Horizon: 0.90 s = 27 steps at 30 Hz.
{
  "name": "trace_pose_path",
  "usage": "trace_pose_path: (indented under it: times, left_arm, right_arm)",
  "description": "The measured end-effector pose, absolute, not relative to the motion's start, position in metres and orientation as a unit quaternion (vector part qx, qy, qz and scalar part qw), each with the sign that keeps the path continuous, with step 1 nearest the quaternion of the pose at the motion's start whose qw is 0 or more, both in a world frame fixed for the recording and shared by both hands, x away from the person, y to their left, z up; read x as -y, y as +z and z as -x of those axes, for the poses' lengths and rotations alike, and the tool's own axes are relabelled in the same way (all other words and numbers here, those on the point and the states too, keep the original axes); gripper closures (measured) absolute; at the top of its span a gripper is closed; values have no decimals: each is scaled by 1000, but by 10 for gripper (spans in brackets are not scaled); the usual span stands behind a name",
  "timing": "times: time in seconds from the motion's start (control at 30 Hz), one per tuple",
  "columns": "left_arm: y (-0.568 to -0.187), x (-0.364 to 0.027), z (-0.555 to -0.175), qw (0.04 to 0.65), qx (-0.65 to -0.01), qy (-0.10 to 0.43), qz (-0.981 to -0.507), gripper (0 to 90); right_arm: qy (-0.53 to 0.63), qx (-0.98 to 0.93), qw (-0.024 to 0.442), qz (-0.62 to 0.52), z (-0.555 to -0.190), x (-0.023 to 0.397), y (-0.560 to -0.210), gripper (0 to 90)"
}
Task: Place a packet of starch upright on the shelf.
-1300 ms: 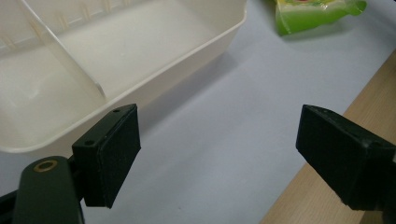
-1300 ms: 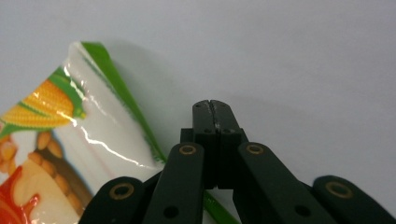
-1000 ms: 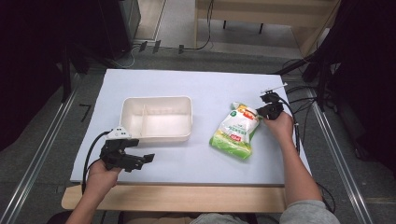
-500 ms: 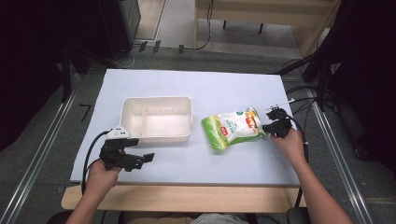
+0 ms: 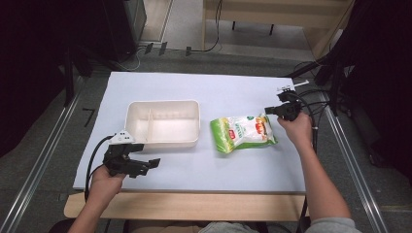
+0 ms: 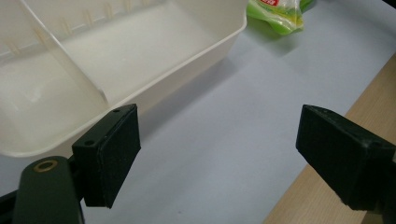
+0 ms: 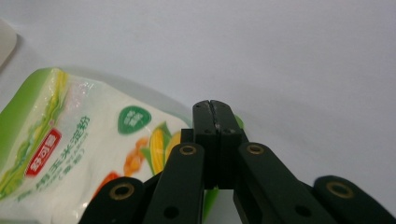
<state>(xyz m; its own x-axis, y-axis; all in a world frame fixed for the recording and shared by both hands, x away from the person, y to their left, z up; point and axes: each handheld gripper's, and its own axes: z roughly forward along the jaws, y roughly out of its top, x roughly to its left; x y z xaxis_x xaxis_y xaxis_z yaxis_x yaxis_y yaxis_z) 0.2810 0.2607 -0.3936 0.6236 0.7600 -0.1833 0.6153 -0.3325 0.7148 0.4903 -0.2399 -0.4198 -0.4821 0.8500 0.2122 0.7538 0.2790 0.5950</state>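
right gripper (image 5: 272, 110) has its jaws pressed together on the edge of the corn starch bag (image 5: 243, 133), pinching it at the end nearest that hand. the bag sits on the white table sheet (image 5: 233, 87), just right of the cream bin (image 5: 163, 123) but not touching it, long axis running roughly left-right, so the bin lies straight beyond the bag's far end. left gripper (image 5: 145, 165) hovers spread wide near the bin's front edge, holding nothing. my guess: the right hand carries it leftward.
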Motion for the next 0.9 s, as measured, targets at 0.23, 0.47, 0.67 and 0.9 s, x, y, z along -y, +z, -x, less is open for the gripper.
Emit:
trace_pose_path:
  times: [0.23, 0.47, 0.67, 0.9]
  left_arm:
    - [-394, -262, -282, 391, -426, 91, -811, 146]
    - [-394, -262, -281, 394, -426, 93, -809, 146]
    - [-394, -262, -280, 394, -427, 92, -808, 147]
    - [-393, -262, -281, 395, -427, 92, -808, 146]
  right_arm:
    - [311, -812, 54, -491, -507, 215, -434, 900]
    - [275, -824, 53, -492, -505, 216, -451, 900]
    - [255, -829, 49, -495, -488, 225, -448, 900]
    - [256, -822, 52, -506, -462, 237, -447, 900]
